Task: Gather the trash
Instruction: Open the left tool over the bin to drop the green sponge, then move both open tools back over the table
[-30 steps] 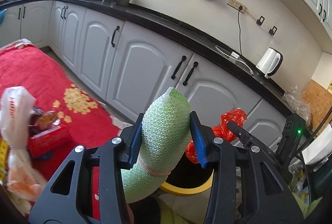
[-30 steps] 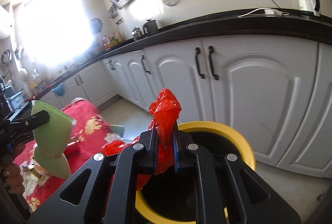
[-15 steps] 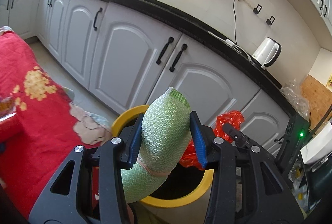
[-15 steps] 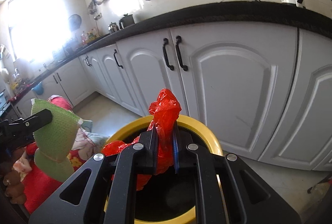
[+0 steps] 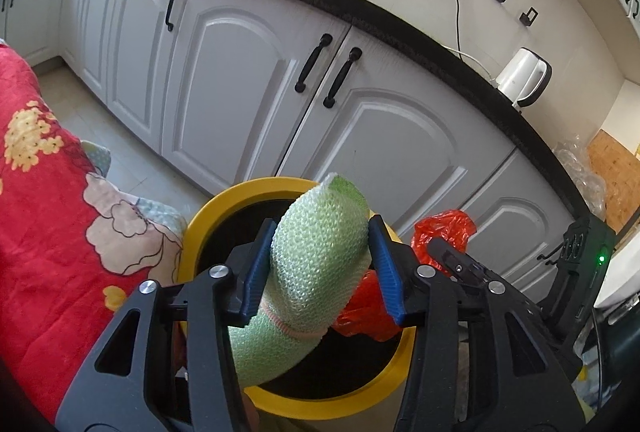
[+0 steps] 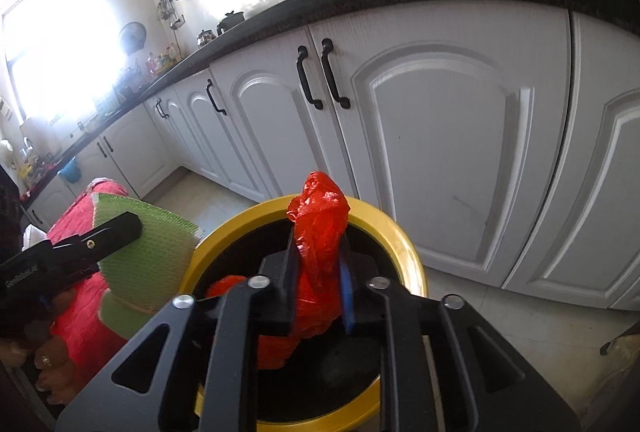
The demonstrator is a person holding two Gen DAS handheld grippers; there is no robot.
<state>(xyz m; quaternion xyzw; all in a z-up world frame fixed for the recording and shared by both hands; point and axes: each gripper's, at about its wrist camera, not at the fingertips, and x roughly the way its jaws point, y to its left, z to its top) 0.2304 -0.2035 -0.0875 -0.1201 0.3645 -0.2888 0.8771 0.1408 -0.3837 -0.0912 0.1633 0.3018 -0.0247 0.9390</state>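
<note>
- Already over the bin, the right gripper (image 6: 318,274) had its jaws opening, with the red plastic bag (image 6: 318,232) between them; the pads stood close at the bag's sides, and it could not be told if they pressed on it or had just let go.
- Directly under this gripper lay the black mouth of the yellow-rimmed bin (image 6: 224,236), so the bag's way was straight down. The bag stood with its long axis upright, its crumpled top above the fingertips and its lower part hanging inside the rim.
- The left gripper (image 5: 322,268) was also opening its jaws around the green mesh roll (image 5: 320,252). The blue pads (image 5: 382,272) seemed to touch the roll on both sides, so it was probably held.
- The roll's long axis ran up and away from the gripper, a little tilted; its top end pointed toward the white cabinets (image 5: 240,80), and its lower end passed down between the fingers.
- Seen from the right wrist, the roll was beside the bin's left edge, near the red flowered cloth (image 5: 40,212), so the right hand seemed nearer to the opening.
- The bottom of the bin was dark, and its contents could not be seen. The roll's lower end and the near part of the rim were hidden by the gripper bodies.
</note>
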